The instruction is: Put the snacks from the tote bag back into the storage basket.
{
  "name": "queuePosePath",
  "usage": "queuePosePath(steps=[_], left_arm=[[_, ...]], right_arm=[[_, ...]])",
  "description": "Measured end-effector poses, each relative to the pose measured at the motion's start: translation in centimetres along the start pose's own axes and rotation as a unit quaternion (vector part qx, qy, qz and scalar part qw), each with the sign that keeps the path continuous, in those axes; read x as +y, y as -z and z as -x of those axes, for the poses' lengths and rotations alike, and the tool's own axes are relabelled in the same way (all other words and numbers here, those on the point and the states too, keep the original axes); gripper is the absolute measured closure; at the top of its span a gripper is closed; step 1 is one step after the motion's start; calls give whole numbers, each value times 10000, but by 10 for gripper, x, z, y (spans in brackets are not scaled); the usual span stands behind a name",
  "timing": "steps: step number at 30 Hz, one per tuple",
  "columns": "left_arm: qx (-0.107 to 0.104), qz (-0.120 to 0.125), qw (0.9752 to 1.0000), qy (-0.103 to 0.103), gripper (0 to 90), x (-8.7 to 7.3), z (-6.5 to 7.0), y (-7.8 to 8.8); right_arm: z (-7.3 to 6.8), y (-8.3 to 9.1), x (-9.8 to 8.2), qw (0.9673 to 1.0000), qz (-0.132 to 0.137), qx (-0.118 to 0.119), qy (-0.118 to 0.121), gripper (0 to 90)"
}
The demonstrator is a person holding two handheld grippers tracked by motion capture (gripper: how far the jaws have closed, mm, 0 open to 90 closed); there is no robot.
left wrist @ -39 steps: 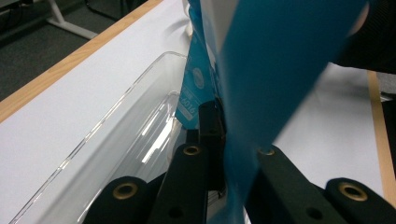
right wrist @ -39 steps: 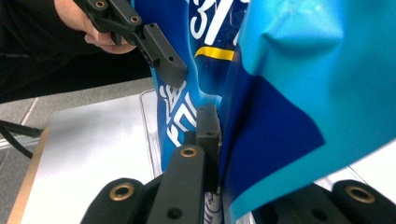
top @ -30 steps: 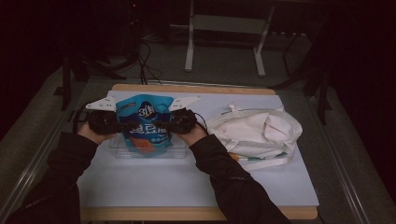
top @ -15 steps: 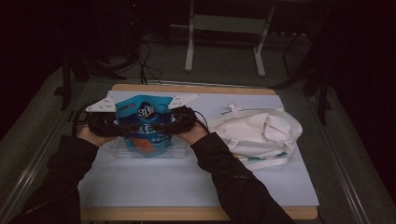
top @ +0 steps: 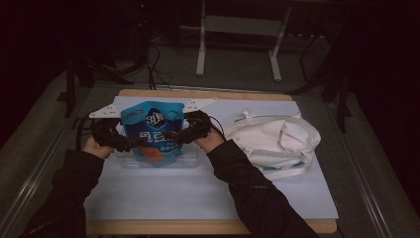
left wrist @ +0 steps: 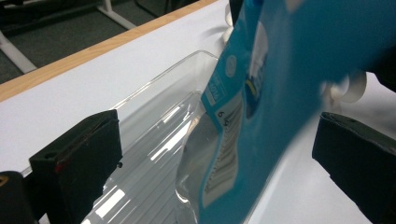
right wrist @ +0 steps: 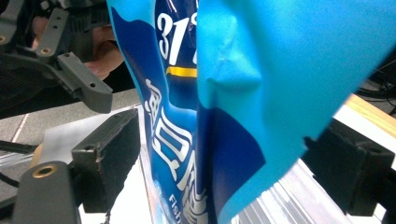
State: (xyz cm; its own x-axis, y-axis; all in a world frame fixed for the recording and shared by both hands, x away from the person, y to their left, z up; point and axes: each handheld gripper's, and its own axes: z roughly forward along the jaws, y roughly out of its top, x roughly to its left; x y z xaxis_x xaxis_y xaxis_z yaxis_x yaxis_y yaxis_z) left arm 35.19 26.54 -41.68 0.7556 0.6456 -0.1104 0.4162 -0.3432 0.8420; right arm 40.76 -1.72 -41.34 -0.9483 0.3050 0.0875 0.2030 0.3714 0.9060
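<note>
A blue snack pouch (top: 151, 131) stands upright in a clear plastic tray (top: 190, 161) on the white-covered table. My left gripper (top: 136, 142) reaches in from the pouch's left and my right gripper (top: 173, 135) from its right, with the tips in front of its lower half. In the left gripper view the pouch (left wrist: 289, 70) rises between the wide-apart jaws of my left gripper (left wrist: 215, 158), above the tray (left wrist: 154, 116). In the right gripper view the pouch (right wrist: 187, 116) hangs between the spread jaws of my right gripper (right wrist: 229, 163). Both grippers are open.
A white cloth tote bag (top: 277, 141) lies on the table right of the tray. The white table cover (top: 198, 193) stretches bare toward the near edge. Beyond the far wooden edge are dark floor, cables and a metal stand (top: 237, 29).
Both grippers have moved inward from the tray's sides, so their jaws now straddle the pouch. The pouch stays upright in the tray.
</note>
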Motion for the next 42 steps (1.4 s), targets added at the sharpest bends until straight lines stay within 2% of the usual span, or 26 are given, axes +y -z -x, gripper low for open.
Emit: queuePosePath(steps=[2,3,4,11,15,17,21,25,31,37,42], left_arm=[[63,-45,10000,-53,11,-2,2,0],[188,-82,9998,-85,11,-4,3,0],[213,-87,9997,-82,11,-6,4,1],[467,-23,9989,49,12,-20,7,11],[421,60,9990,134,12,-26,12,16],[481,43,9988,121,12,-27,14,17],[548,76,9982,226,12,-36,20,22],[665,45,9976,186,11,-43,28,23],[625,176,9974,317,12,-53,37,26],[520,187,9982,238,11,-65,52,25],[509,265,9978,323,11,-72,67,25]], right_arm=[[0,1,0,10000,-9,-6,39,142],[0,1,0,10000,-20,-35,63,142],[-1,2,0,10000,-7,-15,62,142],[0,6,-3,9998,-19,-122,158,146],[2,10,-8,9999,-36,-131,106,146],[2,11,-9,9998,-40,-137,118,146],[1,18,-14,9996,-38,-253,72,147],[0,25,-20,9994,-83,-340,8,149],[-3,36,-30,9994,-115,-312,-14,149],[-10,52,-41,9994,-118,-312,-18,151],[-16,64,-48,9994,-139,-303,8,151]])
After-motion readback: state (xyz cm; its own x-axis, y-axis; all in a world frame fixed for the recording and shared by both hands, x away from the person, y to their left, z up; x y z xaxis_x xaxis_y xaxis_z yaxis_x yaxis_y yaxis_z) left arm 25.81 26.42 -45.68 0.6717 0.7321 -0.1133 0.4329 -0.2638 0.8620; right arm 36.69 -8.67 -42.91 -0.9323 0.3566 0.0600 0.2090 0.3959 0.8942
